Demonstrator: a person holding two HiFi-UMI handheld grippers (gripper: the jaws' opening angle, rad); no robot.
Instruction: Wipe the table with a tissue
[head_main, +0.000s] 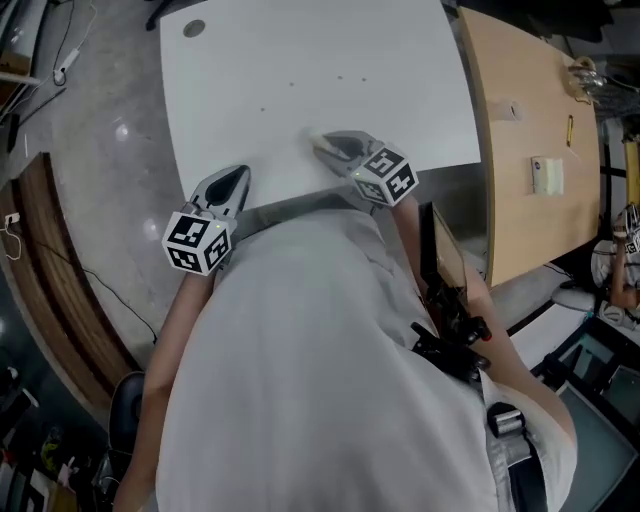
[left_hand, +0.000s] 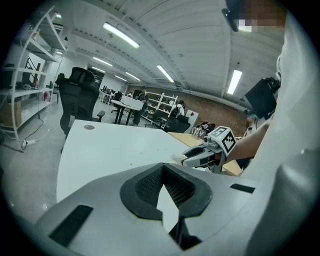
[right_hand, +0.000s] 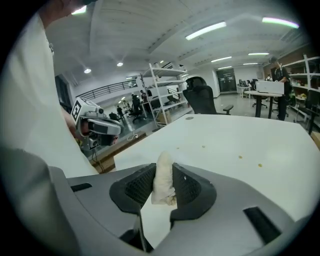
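The right gripper (right_hand: 162, 174) is squeezing the tissue (right_hand: 163, 186). The tissue is a small white roll. It stands up btwn the two black pads, w/ its top poking out past the tips. It's held over the white table (right_hand: 235, 140), close to the table's near edge. Can't tell if it touches the top.

Ahead of the right gripper & a bit to its right, a few little brown specks (right_hand: 259, 165) lie on the table. Far ahead of it, near the table's far end, a small round grey cap (right_hand: 189, 118) sits flat in the top.

The left gripper (left_hand: 163, 169) is pinched closed w/ nothing in it. Its tips meet, & only the table shows thru the gap behind them. It hangs at the table's near edge, off to the left of the right gripper & apart from it.

A wooden table (head_main: 530, 120) stands to the right of the right gripper, next to the white one. A black office chair (left_hand: 80, 95) stands far ahead of the left gripper, past the table's far end.
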